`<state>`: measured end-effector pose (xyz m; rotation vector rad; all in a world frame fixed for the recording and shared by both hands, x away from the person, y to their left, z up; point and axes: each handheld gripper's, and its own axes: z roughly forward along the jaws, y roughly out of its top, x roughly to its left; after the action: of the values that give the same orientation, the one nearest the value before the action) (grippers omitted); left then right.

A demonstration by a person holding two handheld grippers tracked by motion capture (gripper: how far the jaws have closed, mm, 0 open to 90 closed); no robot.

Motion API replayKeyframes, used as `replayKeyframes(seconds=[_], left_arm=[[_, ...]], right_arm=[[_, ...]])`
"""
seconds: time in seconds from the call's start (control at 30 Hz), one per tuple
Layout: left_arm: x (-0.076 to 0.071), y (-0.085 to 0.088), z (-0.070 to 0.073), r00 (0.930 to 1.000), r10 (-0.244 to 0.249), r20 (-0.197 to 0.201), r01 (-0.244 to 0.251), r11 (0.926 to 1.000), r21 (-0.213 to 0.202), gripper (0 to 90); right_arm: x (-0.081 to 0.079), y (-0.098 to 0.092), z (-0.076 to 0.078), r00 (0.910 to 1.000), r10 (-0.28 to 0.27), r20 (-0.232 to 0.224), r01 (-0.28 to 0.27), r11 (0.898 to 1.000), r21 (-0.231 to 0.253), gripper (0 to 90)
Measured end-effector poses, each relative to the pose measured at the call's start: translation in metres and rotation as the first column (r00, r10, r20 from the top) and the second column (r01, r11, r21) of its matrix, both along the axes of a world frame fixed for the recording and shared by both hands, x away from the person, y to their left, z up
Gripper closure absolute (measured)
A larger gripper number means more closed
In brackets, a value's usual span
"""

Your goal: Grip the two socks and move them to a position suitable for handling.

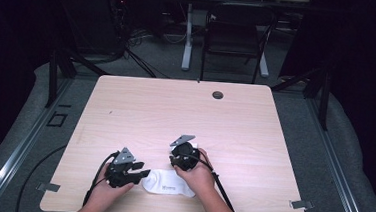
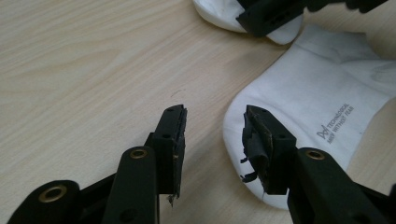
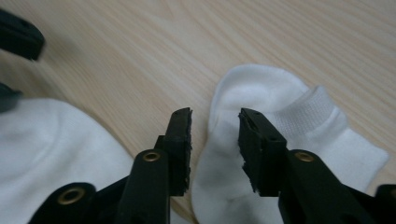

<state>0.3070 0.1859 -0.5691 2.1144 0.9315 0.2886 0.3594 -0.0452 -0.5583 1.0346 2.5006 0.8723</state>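
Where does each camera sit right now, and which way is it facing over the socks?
High view: above the person's side, looking forward and down on the table; forearms, left gripper and right gripper show.
Left gripper view: rides the left gripper, looking along its open jaws at the printed sock.
Right gripper view: rides the right gripper, facing the ribbed-cuff sock; open jaws show.
Shared: both gripper views catch both socks and the other gripper's jaw.

High view looks down from above; both gripper views sit close — sharing, seemingly, the white sock [image 2: 317,107].
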Motion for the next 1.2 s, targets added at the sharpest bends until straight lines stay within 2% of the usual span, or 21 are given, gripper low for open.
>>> replayKeyframes(seconds=[0.07,0.13,0.2,0.4,0.47,0.53,0.57,0.67,0.73,0.9,0.97,1.07,1.2], left_arm=[[0.001,0.002,0.001,0.9999,0.012,-0.001,-0.012,0.9999,-0.007,58.5],[0.002,0.004,0.002,0.9999,0.017,0.001,-0.017,0.9998,-0.011,58.2],[0.001,0.005,0.003,0.9997,0.025,0.002,-0.024,0.9996,-0.015,58.1],[-0.001,0.006,0.006,0.9995,0.028,0.017,-0.028,0.9995,-0.017,57.9],[-0.001,0.005,0.006,0.9996,0.025,0.016,-0.025,0.9996,-0.016,57.9],[0.001,0.004,0.006,0.9996,0.025,0.016,-0.024,0.9995,-0.020,57.9],[0.002,0.003,0.007,0.9996,0.026,0.012,-0.025,0.9994,-0.025,57.8],[0.005,0.002,0.007,0.9994,0.033,0.005,-0.033,0.9984,-0.045,57.7],[0.007,0.001,0.007,0.9995,0.033,-0.002,-0.033,0.9981,-0.052,57.6],[0.014,-0.003,0.010,0.9992,0.039,-0.004,-0.039,0.9975,-0.058,57.3],[0.016,-0.004,0.011,0.9991,0.042,-0.006,-0.042,0.9967,-0.069,57.3],[0.021,-0.007,0.011,0.9988,0.049,-0.005,-0.049,0.9970,-0.060,58.0],[0.029,-0.014,0.013,0.9990,0.045,0.001,-0.045,0.9979,-0.046,60.3]], right_arm=[[0.000,0.003,-0.005,0.9998,0.002,0.021,-0.001,0.998,-0.063,76.0],[-0.001,0.003,-0.007,0.9999,0.009,0.014,-0.008,0.998,-0.065,85.0],[-0.002,0.003,-0.005,0.9997,0.017,0.017,-0.016,0.997,-0.071,88.4],[-0.009,0.005,0.003,0.9979,0.042,0.049,-0.040,0.998,-0.050,89.2],[-0.012,0.005,0.007,0.9961,0.068,0.056,-0.067,0.998,-0.017,89.2],[-0.014,0.005,0.009,0.9932,0.099,0.061,-0.099,0.995,-0.006,89.2],[-0.015,0.006,0.010,0.9916,0.114,0.060,-0.113,0.993,-0.019,89.1],[-0.015,0.005,0.009,0.9915,0.123,0.043,-0.123,0.992,0.001,88.8],[-0.013,0.003,0.006,0.9926,0.119,0.028,-0.119,0.993,0.019,88.5],[-0.009,-0.003,-0.006,0.9950,0.096,-0.026,-0.096,0.995,0.017,82.9],[-0.010,-0.003,-0.008,0.9953,0.096,-0.016,-0.095,0.995,0.019,85.1],[-0.013,-0.003,-0.005,0.9957,0.092,-0.002,-0.092,0.995,0.022,89.0],[-0.017,-0.005,-0.001,0.9958,0.091,0.016,-0.091,0.995,0.032,89.7]])
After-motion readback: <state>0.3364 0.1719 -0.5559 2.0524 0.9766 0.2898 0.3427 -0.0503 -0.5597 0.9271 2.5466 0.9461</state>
